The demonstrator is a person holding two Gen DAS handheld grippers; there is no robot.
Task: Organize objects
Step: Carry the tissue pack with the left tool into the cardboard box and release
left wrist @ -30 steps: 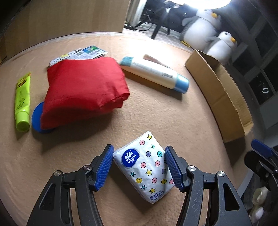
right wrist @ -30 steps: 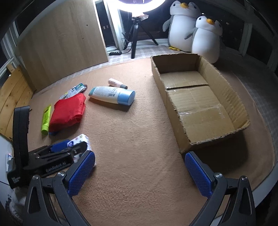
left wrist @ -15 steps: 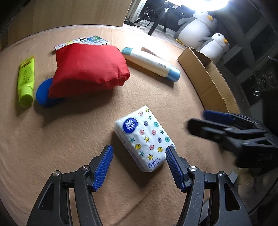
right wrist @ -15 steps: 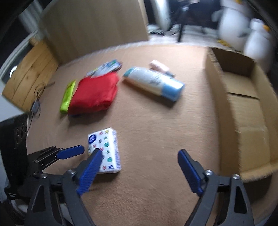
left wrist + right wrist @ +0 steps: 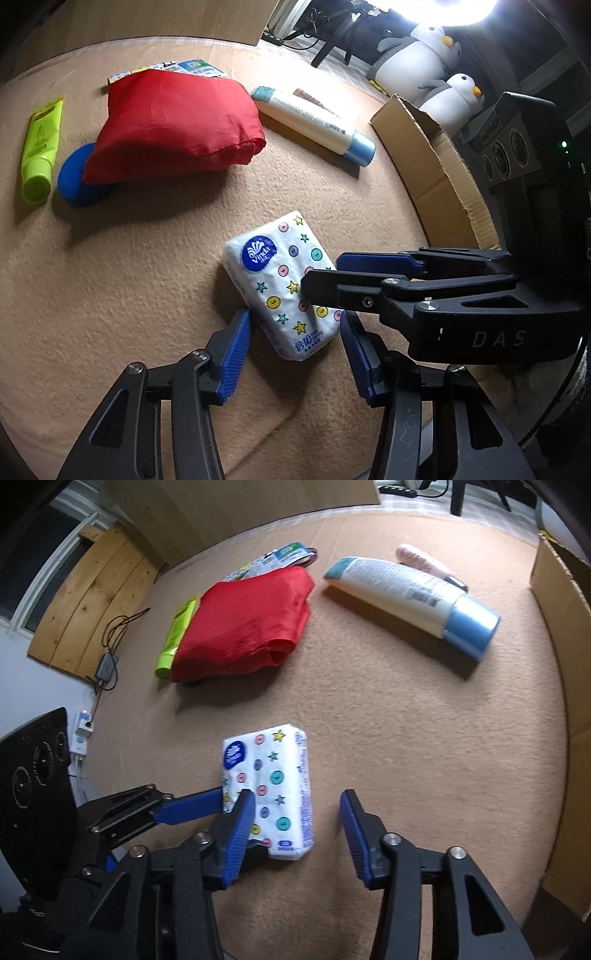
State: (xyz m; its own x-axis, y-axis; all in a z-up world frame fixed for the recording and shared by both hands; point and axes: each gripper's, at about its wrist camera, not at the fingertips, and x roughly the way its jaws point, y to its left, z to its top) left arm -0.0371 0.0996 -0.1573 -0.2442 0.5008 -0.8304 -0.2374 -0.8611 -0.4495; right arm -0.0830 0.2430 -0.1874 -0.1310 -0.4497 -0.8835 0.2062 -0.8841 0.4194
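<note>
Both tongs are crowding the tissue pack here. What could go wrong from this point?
1. Left tongs and right tongs, both just closing, converge on one tissue pack; their fingers already overlap above it and may collide.
2. The right tongs sit off-centre: only one finger overlaps the pack, so closing may shove it aside.
3. The soft pack could crumple or twist if both squeeze.

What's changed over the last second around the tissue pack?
The right gripper has swung down from the cardboard box to the tissue pack, its jaws closing; one finger now lies over the pack. The left gripper drew back, then its jaws closed in at the pack's near end; neither visibly clamps it. The pack stays on the mat; red pouch, white tube and green tube are unmoved.
</note>
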